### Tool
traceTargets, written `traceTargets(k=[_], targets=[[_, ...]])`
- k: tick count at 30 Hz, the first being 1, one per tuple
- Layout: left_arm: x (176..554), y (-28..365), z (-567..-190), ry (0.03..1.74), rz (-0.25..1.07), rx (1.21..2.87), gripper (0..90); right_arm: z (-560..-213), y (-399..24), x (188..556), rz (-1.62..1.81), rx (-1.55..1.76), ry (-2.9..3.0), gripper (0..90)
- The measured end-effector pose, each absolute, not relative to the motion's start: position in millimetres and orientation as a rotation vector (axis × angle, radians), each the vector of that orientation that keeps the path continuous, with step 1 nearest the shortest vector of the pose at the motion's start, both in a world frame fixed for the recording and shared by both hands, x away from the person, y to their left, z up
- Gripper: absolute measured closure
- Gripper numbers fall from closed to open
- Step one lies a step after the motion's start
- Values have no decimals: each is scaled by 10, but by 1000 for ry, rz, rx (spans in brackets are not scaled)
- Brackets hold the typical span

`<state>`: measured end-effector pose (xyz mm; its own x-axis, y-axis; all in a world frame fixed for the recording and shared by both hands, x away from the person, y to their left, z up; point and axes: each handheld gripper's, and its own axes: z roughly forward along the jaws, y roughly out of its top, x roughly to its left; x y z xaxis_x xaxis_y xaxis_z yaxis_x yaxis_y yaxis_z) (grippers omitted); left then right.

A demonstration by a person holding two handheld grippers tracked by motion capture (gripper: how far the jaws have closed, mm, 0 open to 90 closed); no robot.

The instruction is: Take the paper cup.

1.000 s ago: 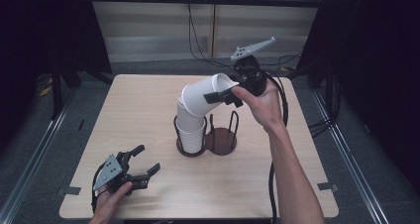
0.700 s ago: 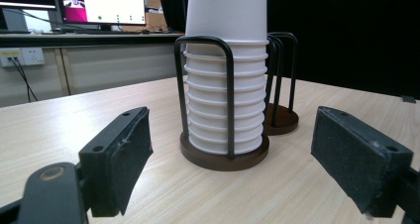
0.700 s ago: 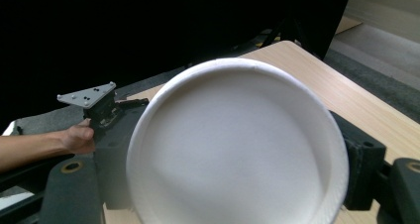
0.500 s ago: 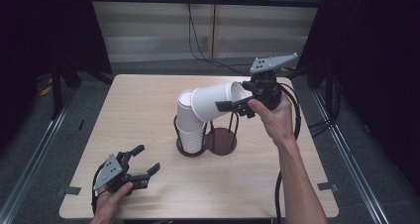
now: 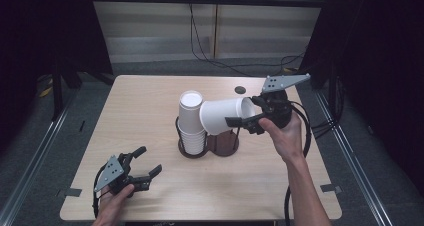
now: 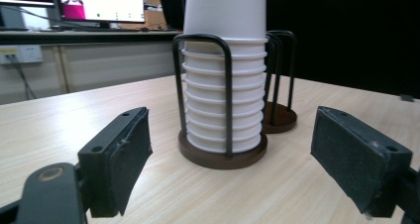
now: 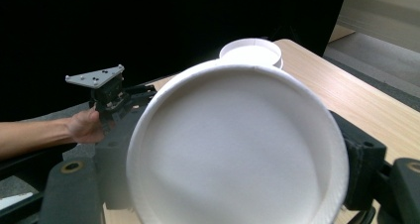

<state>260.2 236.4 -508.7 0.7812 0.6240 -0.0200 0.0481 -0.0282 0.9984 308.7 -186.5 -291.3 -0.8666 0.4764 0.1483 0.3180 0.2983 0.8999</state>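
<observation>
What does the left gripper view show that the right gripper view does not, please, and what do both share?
Left gripper view: the ribbed rims of the stacked cups inside a wire holder, a second holder behind it, and monitors in the background.

Right gripper view: the open mouth of a single cup clamped in the right gripper, plus the left gripper in a hand farther off.

Both: the cup stack and the wooden table.

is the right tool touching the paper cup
Touching. In the right gripper view the right tool's pads press both sides of the paper cup.
</observation>
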Motion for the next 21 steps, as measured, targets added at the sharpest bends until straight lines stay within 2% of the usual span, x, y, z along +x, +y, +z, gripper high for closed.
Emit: traceTargets(k=[8, 16, 21], targets=[[2588, 2355, -5054, 557, 475, 1556, 155, -3108, -1907, 2994, 1659, 760, 2412, 229], [2545, 2263, -4851, 510, 449, 1559, 157, -3277, -1844, 2926, 1724, 731, 2443, 229], [2501, 2167, -4732, 494, 360, 1565, 158, -3378, -1785, 2905, 1699, 723, 2456, 229]])
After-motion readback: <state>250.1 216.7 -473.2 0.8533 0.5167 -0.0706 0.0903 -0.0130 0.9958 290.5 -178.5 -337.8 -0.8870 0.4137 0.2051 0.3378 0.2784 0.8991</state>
